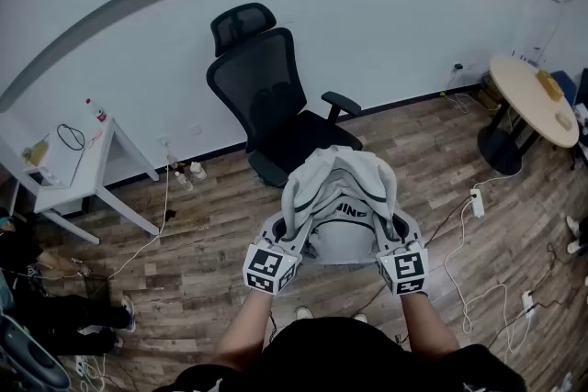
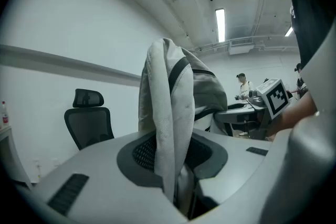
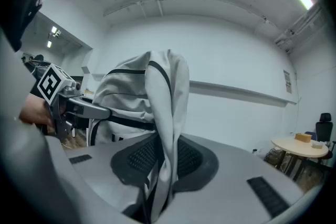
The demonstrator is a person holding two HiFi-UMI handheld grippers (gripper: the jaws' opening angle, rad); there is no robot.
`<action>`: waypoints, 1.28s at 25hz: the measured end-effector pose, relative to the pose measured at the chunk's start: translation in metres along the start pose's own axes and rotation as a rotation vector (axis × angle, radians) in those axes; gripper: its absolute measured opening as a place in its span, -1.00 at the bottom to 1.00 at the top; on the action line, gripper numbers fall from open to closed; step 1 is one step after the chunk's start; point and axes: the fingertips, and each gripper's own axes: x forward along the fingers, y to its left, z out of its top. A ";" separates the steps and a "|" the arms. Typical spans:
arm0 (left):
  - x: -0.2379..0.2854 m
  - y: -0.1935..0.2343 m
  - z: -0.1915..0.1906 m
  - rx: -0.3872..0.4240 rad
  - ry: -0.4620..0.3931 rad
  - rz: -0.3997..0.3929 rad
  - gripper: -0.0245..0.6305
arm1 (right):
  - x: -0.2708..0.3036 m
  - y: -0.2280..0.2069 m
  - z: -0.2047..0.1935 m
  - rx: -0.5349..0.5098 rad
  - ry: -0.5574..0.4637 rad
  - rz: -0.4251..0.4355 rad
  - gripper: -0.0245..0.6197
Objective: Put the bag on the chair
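A pale grey bag (image 1: 338, 197) with black trim hangs in the air between my two grippers, just in front of a black mesh office chair (image 1: 266, 106). My left gripper (image 1: 287, 239) is shut on the bag's left edge; its fabric (image 2: 168, 128) stands pinched between the jaws in the left gripper view. My right gripper (image 1: 393, 239) is shut on the bag's right edge, with a fold of cloth (image 3: 165, 128) clamped between the pads in the right gripper view. The chair (image 2: 89, 123) shows empty at the left of the left gripper view.
A white side table (image 1: 78, 165) stands at the left with small items on it. A round wooden table (image 1: 533, 96) is at the far right. Cables and a power strip (image 1: 476, 202) lie on the wood floor. Bottles (image 1: 188, 174) stand by the wall.
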 end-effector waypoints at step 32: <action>0.032 0.062 0.001 -0.012 -0.003 -0.071 -0.58 | 0.065 0.007 0.001 0.127 0.003 -0.050 -0.62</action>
